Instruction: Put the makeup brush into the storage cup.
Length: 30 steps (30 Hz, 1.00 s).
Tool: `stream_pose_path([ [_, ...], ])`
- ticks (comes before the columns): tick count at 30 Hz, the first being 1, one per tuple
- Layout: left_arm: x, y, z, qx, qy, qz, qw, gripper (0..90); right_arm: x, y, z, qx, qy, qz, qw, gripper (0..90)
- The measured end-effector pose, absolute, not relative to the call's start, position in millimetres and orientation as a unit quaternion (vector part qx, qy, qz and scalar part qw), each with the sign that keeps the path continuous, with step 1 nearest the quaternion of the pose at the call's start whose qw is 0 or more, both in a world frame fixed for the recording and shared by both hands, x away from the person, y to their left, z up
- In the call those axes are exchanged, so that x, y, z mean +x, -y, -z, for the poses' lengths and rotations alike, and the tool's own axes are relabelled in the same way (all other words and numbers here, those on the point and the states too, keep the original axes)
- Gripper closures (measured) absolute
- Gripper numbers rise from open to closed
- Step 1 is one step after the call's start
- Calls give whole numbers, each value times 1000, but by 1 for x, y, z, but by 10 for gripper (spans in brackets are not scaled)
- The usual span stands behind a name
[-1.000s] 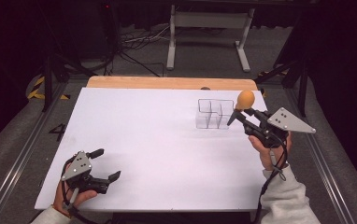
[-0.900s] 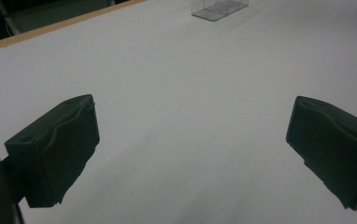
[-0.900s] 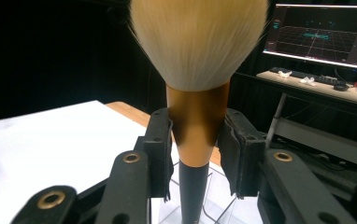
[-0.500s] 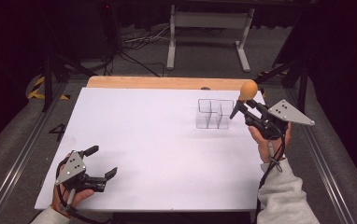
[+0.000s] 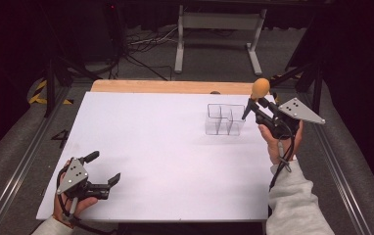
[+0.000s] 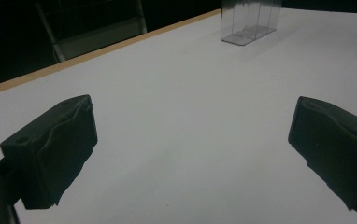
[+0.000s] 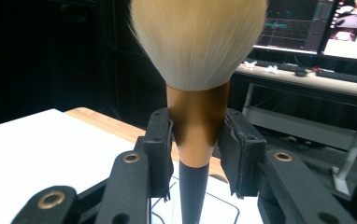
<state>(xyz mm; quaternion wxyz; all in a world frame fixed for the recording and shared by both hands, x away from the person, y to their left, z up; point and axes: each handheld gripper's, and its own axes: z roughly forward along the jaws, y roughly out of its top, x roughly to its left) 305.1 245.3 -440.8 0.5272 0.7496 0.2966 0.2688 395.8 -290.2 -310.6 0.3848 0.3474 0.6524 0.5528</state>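
Observation:
A makeup brush [image 5: 258,91] with a pale bristle head [image 7: 197,37], copper ferrule and black handle stands upright in my right gripper [image 5: 251,105], whose jaws are shut on the ferrule [image 7: 196,122]. It hangs just right of a clear plastic compartment box [image 5: 224,119] on the white table [image 5: 151,147], above its right edge. My left gripper [image 5: 104,169] rests low near the table's front left corner, jaws wide open with nothing between them; the clear box [image 6: 250,21] shows far ahead of it.
A wooden strip [image 5: 170,86] runs along the table's far edge. Beyond it stand a metal frame stand [image 5: 217,29] and cables on the dark floor. Grey padded rails [image 5: 18,142] flank the table. Monitors [image 7: 335,23] glow behind the brush.
My right gripper has lifted the brush slightly and carried it to the right, from over the box to its right edge. The left gripper has shifted a little toward the front left.

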Motion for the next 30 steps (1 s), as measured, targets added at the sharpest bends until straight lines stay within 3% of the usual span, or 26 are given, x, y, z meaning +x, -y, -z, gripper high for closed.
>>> stream_pose_path([
  [30,306,-245,442,752,-296,-268,524,22,427,273,322,388,-642,-530,396,659],
])
